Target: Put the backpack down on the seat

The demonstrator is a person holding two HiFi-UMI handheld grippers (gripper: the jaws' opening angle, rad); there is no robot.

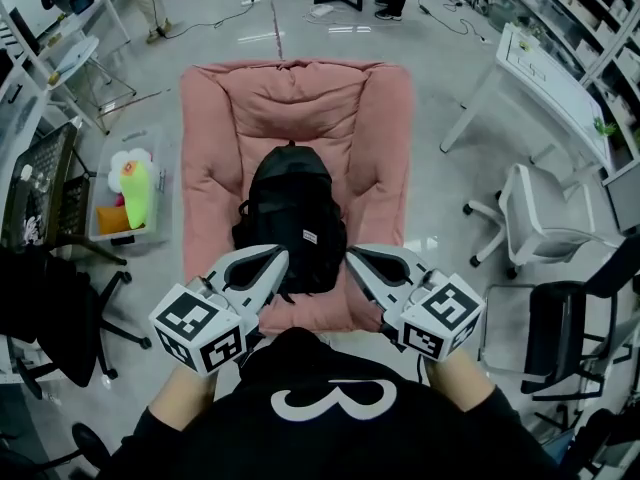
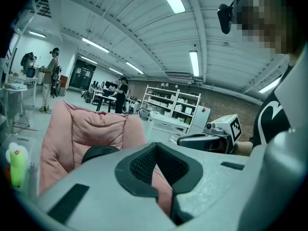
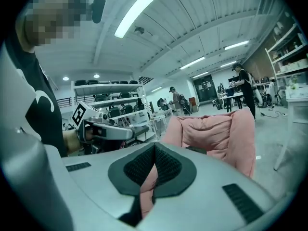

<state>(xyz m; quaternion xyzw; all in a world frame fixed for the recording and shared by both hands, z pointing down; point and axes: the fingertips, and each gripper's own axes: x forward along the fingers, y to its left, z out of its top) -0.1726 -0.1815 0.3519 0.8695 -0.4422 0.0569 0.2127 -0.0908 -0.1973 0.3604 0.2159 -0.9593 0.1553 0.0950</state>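
Observation:
A black backpack (image 1: 290, 213) lies on the pink cushioned seat (image 1: 225, 108), near its front middle, top end toward the backrest. My left gripper (image 1: 275, 258) hovers at the backpack's near left corner and my right gripper (image 1: 355, 256) at its near right corner. Both are shut with nothing between their jaws. In the left gripper view the shut jaws (image 2: 155, 148) point over the seat (image 2: 79, 129), with the backpack (image 2: 98, 153) a dark hump beyond them. In the right gripper view the shut jaws (image 3: 154, 148) point at the pink backrest (image 3: 216, 131).
A clear bin of toys (image 1: 125, 193) stands left of the seat. Black office chairs (image 1: 50, 308) are at the near left. A white chair (image 1: 545, 218), a white table (image 1: 560, 78) and a black chair (image 1: 570, 338) stand on the right. People stand at the far end.

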